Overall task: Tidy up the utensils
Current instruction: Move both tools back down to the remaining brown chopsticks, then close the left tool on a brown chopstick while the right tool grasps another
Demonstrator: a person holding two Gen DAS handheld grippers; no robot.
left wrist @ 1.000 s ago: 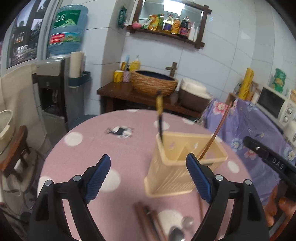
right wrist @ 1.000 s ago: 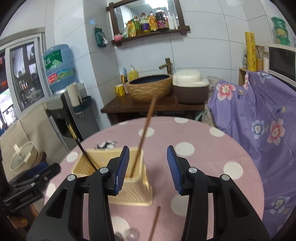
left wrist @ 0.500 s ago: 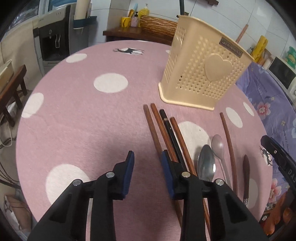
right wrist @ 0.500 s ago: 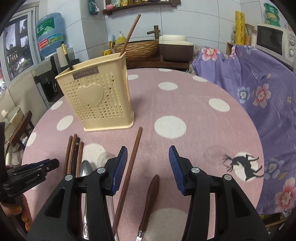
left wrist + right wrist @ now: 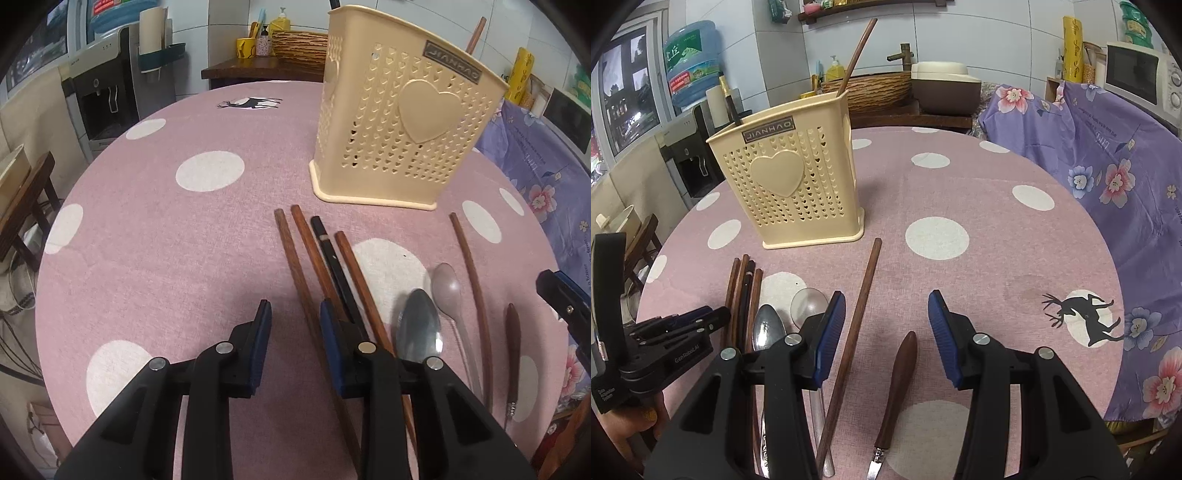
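Note:
A cream perforated utensil holder stands on the pink dotted table, with a brown chopstick and a dark utensil standing in it. Several chopsticks, two spoons, a lone brown chopstick and a wooden-handled knife lie in front of it. My left gripper is open and narrow, low over the leftmost chopsticks, holding nothing. My right gripper is open and empty, astride the knife handle with the lone chopstick by its left finger.
A purple floral cloth covers furniture to the right of the table. A water dispenser stands at the back left, a wooden counter with a woven basin behind. The table's near edge is close under both grippers.
Both grippers came down from above the holder to low over the utensils lying on the table. The left jaws narrowed from wide open. The right jaws stayed open.

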